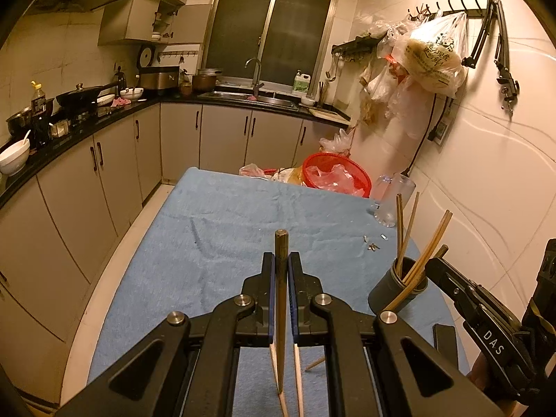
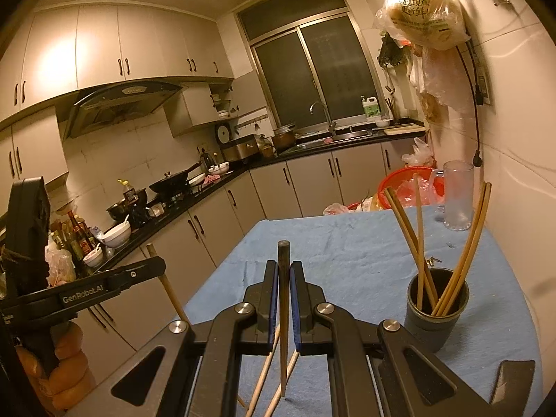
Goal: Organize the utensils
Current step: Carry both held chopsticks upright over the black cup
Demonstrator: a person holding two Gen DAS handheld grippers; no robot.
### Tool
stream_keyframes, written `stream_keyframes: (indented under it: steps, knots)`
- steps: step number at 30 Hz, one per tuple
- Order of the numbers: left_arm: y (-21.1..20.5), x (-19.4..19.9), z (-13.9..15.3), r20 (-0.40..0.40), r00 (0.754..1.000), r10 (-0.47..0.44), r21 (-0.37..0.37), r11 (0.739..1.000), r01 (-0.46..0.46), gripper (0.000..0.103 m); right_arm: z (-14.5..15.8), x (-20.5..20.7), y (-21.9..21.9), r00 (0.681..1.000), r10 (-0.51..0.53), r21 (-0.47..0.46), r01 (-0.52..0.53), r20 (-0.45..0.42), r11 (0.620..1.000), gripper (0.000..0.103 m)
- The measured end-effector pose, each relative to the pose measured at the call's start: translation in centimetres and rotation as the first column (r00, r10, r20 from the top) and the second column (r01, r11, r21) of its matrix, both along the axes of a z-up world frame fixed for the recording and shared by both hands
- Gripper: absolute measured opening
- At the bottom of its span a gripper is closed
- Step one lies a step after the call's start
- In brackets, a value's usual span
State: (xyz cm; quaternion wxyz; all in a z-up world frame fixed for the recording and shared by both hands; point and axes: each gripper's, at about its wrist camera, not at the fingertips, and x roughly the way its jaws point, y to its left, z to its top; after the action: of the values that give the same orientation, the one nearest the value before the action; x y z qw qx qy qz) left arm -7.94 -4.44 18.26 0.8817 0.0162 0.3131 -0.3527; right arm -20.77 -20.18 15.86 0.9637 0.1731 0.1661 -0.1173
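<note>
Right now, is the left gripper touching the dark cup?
Apart. The right wrist view shows the left gripper far left of the dark cup, with blue cloth between them.

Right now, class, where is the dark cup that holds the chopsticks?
The dark cup stands on the blue cloth at the table's right side, near the wall, with the clear glass mug beyond it.

"DAS" on right gripper [image 1: 438, 267], "GenRobot.AI" on left gripper [image 2: 158, 264]

A table covered with a pale blue terry cloth [image 2: 347, 243] carries a dark grey round cup [image 2: 436, 316] of wooden chopsticks near its right edge, a clear glass mug [image 2: 458, 196] at the far right corner, and loose light wooden chopsticks [image 2: 264, 378] at its near end.
</note>
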Motion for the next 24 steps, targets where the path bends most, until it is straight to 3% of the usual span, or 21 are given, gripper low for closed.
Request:
stream_keyframes:
  steps: [24]
  knots:
    - [-1.0,-0.6,1.0,0.022,0.999,-0.031,0.023,0.999,0.030,0.007,1.2,-2.2,-0.8,0.999,-0.034,0.010,0.034,0.042,0.999,0.007]
